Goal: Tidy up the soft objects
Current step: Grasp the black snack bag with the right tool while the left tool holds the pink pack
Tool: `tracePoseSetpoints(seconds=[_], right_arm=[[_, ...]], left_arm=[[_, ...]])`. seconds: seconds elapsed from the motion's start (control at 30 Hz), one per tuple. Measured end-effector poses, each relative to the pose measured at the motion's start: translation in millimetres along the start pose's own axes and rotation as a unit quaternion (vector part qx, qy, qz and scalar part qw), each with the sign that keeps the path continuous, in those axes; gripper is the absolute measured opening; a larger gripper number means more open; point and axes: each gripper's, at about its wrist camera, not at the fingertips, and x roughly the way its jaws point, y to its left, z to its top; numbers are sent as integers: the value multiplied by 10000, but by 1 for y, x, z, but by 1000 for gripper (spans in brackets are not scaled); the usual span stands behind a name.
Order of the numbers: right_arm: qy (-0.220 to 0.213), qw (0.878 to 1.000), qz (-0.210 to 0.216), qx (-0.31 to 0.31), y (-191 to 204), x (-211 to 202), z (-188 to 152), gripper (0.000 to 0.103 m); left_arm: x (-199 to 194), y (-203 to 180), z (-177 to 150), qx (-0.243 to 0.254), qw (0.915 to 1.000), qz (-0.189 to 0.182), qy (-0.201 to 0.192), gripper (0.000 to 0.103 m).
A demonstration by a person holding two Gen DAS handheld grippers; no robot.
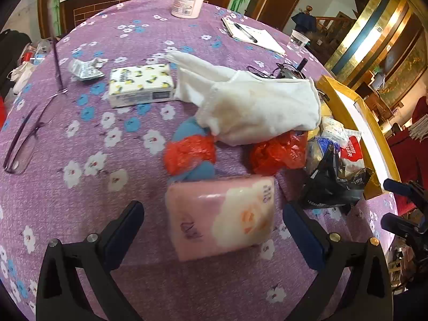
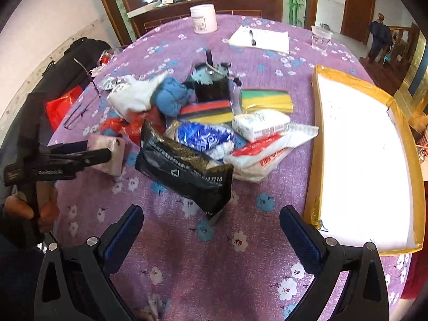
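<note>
A pink tissue pack [image 1: 222,216] lies on the purple flowered tablecloth, between the fingers of my open left gripper [image 1: 211,230], which do not touch it. Behind it lie a red plastic bag [image 1: 278,152], blue cloth [image 1: 192,131], a white cloth [image 1: 254,107] and a lemon-print tissue pack [image 1: 140,84]. My right gripper [image 2: 211,235] is open and empty, short of a black pouch [image 2: 184,168]. The pile there holds a blue-white bag [image 2: 203,136], a white tissue pack [image 2: 260,124], sponges [image 2: 264,100] and blue cloth [image 2: 171,96]. The left gripper [image 2: 99,151] shows beside the pink pack [image 2: 112,149].
A yellow-rimmed white tray [image 2: 358,144] sits at the right. Glasses [image 1: 21,144] lie at the left. A white jar [image 1: 188,0], papers with a pen [image 1: 254,37] and a plastic cup [image 2: 321,37] stand at the far side. A black holder [image 2: 211,85] stands behind the pile.
</note>
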Motion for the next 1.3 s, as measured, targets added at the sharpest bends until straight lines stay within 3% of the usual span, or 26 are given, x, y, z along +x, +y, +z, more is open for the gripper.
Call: tracePoseSetpoints(seconds=[0.03, 0.1, 0.13, 0.33, 0.43, 0.6, 0.67, 0.73, 0.8, 0.83, 0.93, 1.17, 1.3], right_arm=[[-26, 10000, 36, -11, 3, -1, 1, 103], [29, 10000, 25, -82, 7, 5, 11, 103], [35, 9999, 33, -91, 8, 3, 12, 103], [57, 9989, 259, -399, 17, 5, 23, 103], [53, 9955, 230, -914, 27, 10, 36, 103], [466, 9791, 108, -1979, 47, 42, 50, 102], [650, 9675, 14, -2442, 53, 56, 50, 97], [777, 9550, -133, -2858, 57, 67, 48, 79], [939, 9462, -209, -3090, 56, 79, 48, 72], [1020, 9452, -170, -3097, 55, 85, 48, 63], [1064, 9489, -38, -2970, 53, 89, 47, 50], [684, 9811, 774, -1634, 30, 51, 47, 48], [354, 9904, 1168, -644, 13, 28, 39, 48]], left_arm=[[2, -5, 0, 84, 9999, 44, 42, 101], [5, -11, 1, 227, 9997, 6, 104, 76], [8, -16, -2, 333, 9992, 4, 219, 72], [0, -25, -16, 648, 9969, -205, 402, 71], [-6, -20, -21, 627, 9968, -221, 449, 71], [-9, -9, -26, 369, 9983, -126, 434, 71], [-13, -7, -28, 325, 9987, -98, 388, 71], [-15, -6, -29, 291, 9989, -80, 357, 71], [-16, -4, -30, 240, 9990, -80, 357, 71], [-16, -4, -31, 215, 9991, -67, 349, 71], [-18, -3, -33, 149, 9994, -49, 303, 71], [-27, -8, -31, 109, 9998, -160, 71, 71], [-29, -20, -25, 224, 9994, -262, -7, 71]])
